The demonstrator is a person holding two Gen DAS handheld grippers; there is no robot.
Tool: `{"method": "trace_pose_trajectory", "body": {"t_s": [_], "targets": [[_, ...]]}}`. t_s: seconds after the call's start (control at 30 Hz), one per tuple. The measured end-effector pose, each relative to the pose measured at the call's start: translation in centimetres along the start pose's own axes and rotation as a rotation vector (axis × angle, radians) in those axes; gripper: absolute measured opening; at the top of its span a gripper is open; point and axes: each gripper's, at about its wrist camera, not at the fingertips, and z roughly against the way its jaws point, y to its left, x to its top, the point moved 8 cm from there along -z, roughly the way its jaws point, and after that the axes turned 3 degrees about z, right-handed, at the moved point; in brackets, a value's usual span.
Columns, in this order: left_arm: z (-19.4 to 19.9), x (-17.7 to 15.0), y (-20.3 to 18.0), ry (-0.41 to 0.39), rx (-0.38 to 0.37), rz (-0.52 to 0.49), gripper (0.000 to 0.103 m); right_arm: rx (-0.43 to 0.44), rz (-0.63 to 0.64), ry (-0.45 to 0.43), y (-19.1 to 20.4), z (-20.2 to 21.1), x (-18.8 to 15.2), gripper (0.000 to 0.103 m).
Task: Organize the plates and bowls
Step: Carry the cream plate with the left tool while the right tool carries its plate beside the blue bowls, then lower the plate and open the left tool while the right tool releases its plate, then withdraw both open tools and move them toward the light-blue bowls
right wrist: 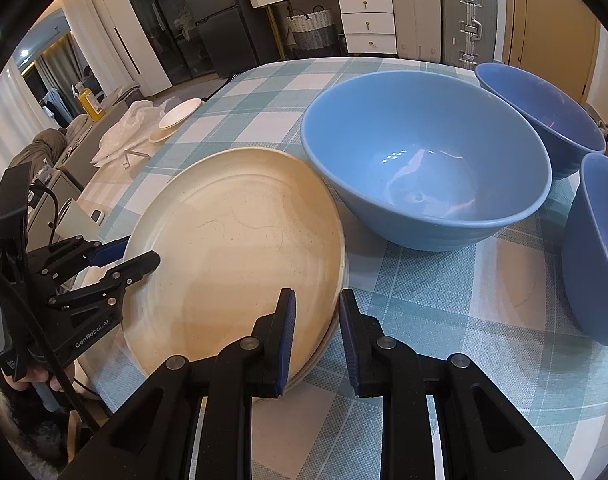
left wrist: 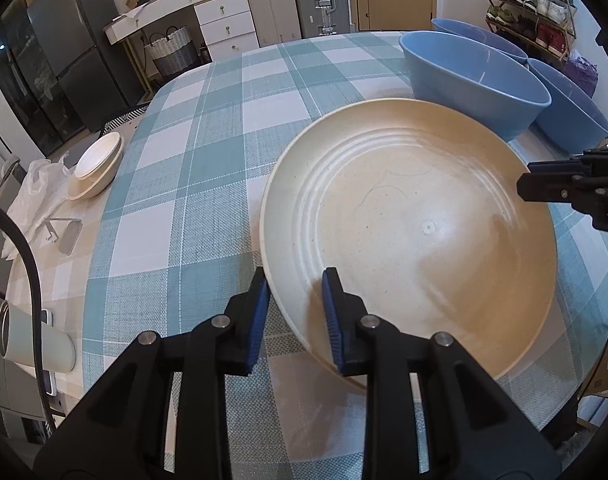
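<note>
A large cream plate [left wrist: 416, 216] lies on the checked tablecloth, on top of a second cream plate whose rim [right wrist: 345, 280] shows at its right side. My left gripper [left wrist: 295, 276] straddles the top plate's near-left rim, one blue pad outside and one on the inner face. A strip of cloth shows between the outer pad and the plate wall, so it stands open. My right gripper [right wrist: 316, 296] is shut on the opposite rim and shows as black fingers [left wrist: 544, 188] in the left wrist view. Three blue bowls stand behind: one close [right wrist: 424, 160], two at the right [right wrist: 544, 108] [right wrist: 600, 248].
A small stack of cream dishes [left wrist: 95, 168] sits at the table's far left edge beside a white plastic bag [left wrist: 35, 188]. A pale cylinder [left wrist: 35, 340] lies off the near left corner. A hand [right wrist: 43, 384] holds the left gripper. Dresser and suitcases stand beyond.
</note>
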Motion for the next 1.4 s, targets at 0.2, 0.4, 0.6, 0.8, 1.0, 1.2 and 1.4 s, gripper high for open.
{"method": "trace_pose_trajectory", "body": {"t_s": [0.2, 0.4, 0.6, 0.8, 1.0, 1.2, 1.4], "targets": [[-0.2, -0.1, -0.2, -0.001, 0.013, -0.019, 0.025, -0.002, -0.009, 0.007, -0.2, -0.3, -0.1, 0.023], [-0.3, -0.1, -0.4, 0.005, -0.005, -0.019, 0.035, -0.006, -0.010, 0.013, -0.3, -0.4, -0.3, 0.023], [-0.6, -0.2, -0.8, 0.037, -0.095, 0.019, 0.054, -0.002, -0.008, 0.019, -0.4, -0.5, -0.2, 0.025], [-0.3, -0.1, -0.8, 0.039, -0.160, 0.057, 0.075, 0.047, -0.024, 0.011, -0.2, 0.2, 0.2, 0.065], [1.4, 0.9, -0.5, 0.002, -0.187, 0.079, 0.091, 0.066, -0.012, -0.024, 0.2, 2.0, 1.1, 0.085], [3.8, 2.6, -0.7, -0.056, -0.187, 0.065, 0.101, 0.052, 0.007, -0.053, 0.0, 4.1, 1.8, 0.091], [6.3, 4.7, -0.8, -0.112, -0.220, 0.073, 0.101, 0.040, 0.000, -0.112, -1.1, 7.5, 2.6, 0.099]]}}
